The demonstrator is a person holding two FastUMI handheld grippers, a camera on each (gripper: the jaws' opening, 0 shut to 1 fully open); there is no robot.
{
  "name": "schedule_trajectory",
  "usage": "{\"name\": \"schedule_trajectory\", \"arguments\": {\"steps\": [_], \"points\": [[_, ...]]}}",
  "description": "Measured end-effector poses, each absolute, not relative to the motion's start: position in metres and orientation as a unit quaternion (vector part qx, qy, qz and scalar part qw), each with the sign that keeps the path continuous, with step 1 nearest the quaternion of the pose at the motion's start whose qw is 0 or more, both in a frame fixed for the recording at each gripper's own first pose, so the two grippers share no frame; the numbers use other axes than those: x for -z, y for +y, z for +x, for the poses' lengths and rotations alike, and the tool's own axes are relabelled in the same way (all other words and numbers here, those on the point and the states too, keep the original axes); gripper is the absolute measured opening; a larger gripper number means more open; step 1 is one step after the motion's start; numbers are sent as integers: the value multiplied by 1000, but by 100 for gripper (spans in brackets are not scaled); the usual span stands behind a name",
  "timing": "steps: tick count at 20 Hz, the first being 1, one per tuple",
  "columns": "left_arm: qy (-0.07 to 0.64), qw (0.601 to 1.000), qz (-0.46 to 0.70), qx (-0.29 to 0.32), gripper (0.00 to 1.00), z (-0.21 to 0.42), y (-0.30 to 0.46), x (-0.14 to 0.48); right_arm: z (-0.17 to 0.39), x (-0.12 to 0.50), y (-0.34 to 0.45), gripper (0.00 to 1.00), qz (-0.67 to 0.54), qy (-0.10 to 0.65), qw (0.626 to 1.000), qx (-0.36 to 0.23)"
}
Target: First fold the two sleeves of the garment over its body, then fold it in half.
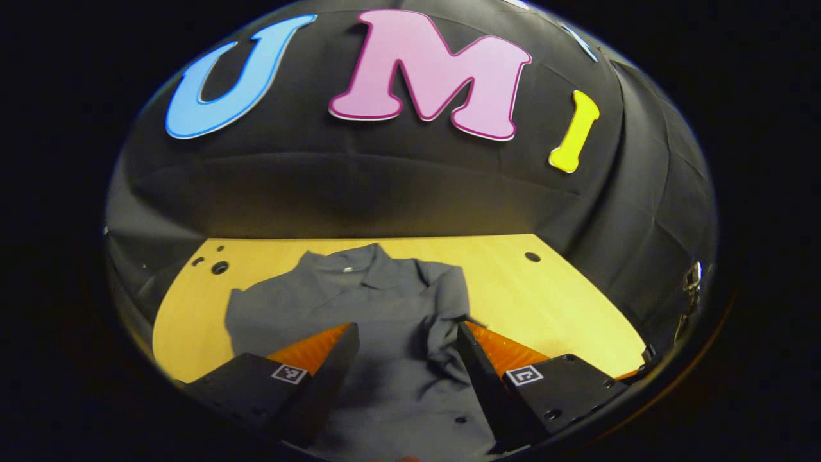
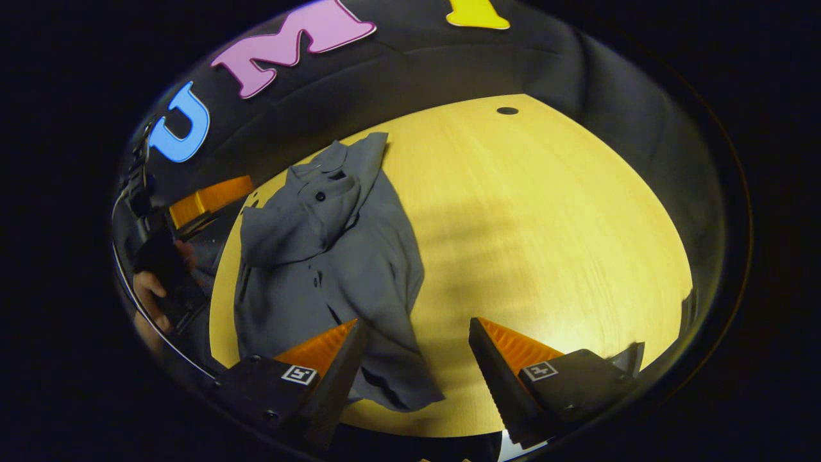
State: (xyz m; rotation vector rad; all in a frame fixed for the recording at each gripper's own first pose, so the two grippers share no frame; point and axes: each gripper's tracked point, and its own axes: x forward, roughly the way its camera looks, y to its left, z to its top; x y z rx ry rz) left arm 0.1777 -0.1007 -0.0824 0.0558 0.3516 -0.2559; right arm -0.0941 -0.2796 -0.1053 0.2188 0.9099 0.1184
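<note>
Lying on one table (image 2: 545, 212): one shirt (image 2: 333, 256).

This is a recording booth, a staged test setup and not a lived-in home. Black cloth (image 1: 385, 192) hangs as a wall close behind the far edge of a pale wooden table (image 2: 545, 212) and wraps around its sides. The table has round holes drilled near its far corners. A grey shirt (image 1: 378, 308) lies on it under bright, focused light.
</note>
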Motion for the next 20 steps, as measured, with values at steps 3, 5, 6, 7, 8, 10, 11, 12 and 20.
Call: {"name": "schedule_trajectory", "arguments": {"steps": [3,5,6,7,8,10,11,12,20], "points": [[199,976,20,86,96,131,-42,110,-98,117,-264,99,85,461,879,-80],[223,973,13,59,96,97,-5,134,-101,129,-255,99,78,480,870,-87],[235,971,10,41,96,84,15,146,-103,133,-252,99,78,486,866,-89],[247,969,4,26,96,70,32,157,-105,137,-250,99,74,492,863,-90],[258,966,-4,12,96,55,46,168,-107,142,-249,99,68,498,860,-90],[273,962,-16,-17,96,29,70,186,-111,148,-246,99,56,507,855,-92],[280,959,-23,-27,96,17,78,194,-114,151,-245,99,49,512,852,-93],[288,957,-29,-34,96,5,84,202,-118,155,-243,99,42,518,849,-95],[350,932,-56,-76,96,-52,95,276,-127,172,-251,99,-20,529,844,-87]]}}
